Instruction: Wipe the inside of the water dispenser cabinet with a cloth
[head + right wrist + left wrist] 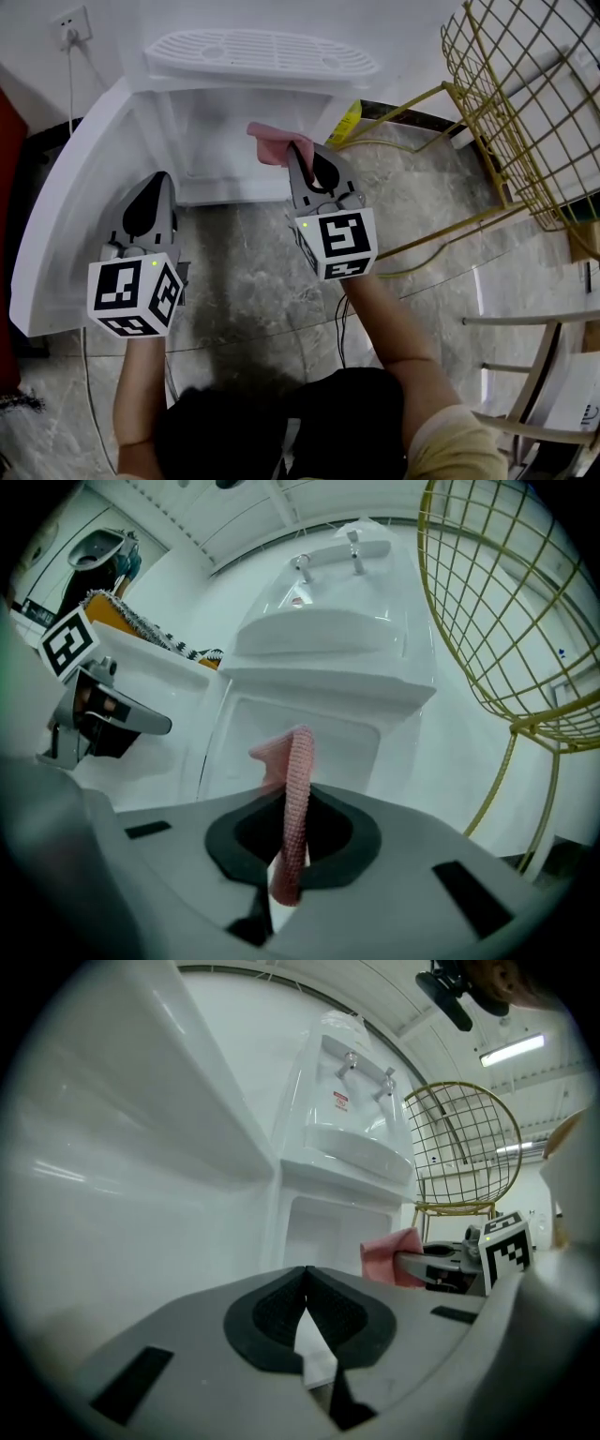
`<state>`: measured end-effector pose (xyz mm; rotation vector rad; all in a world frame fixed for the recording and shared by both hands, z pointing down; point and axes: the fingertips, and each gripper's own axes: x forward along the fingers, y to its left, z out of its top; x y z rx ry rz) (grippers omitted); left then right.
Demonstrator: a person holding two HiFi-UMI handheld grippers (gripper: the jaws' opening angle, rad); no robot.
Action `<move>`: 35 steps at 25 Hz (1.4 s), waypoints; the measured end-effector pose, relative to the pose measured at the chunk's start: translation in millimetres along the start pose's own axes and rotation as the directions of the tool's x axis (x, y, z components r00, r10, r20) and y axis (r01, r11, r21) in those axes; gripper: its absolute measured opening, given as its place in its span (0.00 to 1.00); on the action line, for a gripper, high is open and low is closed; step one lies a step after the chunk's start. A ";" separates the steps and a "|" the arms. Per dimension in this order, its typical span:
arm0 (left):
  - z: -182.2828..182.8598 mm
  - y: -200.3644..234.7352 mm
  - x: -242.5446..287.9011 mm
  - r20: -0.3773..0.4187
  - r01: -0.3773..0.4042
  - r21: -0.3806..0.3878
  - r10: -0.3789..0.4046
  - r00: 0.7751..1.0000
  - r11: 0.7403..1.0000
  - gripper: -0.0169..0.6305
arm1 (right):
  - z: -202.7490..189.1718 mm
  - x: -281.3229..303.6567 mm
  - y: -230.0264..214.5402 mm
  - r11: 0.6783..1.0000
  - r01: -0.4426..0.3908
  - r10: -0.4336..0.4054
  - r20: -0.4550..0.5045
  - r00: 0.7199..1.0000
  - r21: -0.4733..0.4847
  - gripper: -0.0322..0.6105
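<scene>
Two handheld grippers show in the head view over a grey marble-pattern floor [244, 272]: the left gripper [155, 180] sits beside the swung-open white cabinet door [66, 216], the right gripper [300, 155] points at the open lower cabinet [220, 141] of a white plastic water dispenser [262, 54], with a pink textured cloth [270, 142] bunched at its tips just at the cabinet mouth. A gold wire chair [525, 103] stands right of the dispenser and a white wall socket [72, 25] is upper left. Left gripper view: the jaws are pressed together with nothing between them, door panel on the left, dispenser ahead, the cloth [389, 1255] sticking out of the right gripper [412, 1265] to the right. Right gripper view: the jaws are clamped on the cloth [298, 752], which rises in a narrow fold from between the pads and flops toward the cabinet opening; the left gripper [150, 726] is at left, apart from the cloth, and the chair fills the right side.
</scene>
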<state>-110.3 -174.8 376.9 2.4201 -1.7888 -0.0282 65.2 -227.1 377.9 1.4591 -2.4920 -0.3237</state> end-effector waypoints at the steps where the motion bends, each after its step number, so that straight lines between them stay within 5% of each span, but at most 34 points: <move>1: 0.4 -0.9 0.1 0.000 0.004 0.002 -0.004 1.000 1.000 0.03 | 1.3 0.2 1.5 1.000 -0.007 0.006 0.004 1.000 0.009 0.09; 35: -22.0 12.8 4.7 -0.054 -0.062 0.016 0.063 0.997 0.998 0.03 | -24.5 10.5 9.5 0.983 -0.049 0.056 -0.033 0.998 0.180 0.09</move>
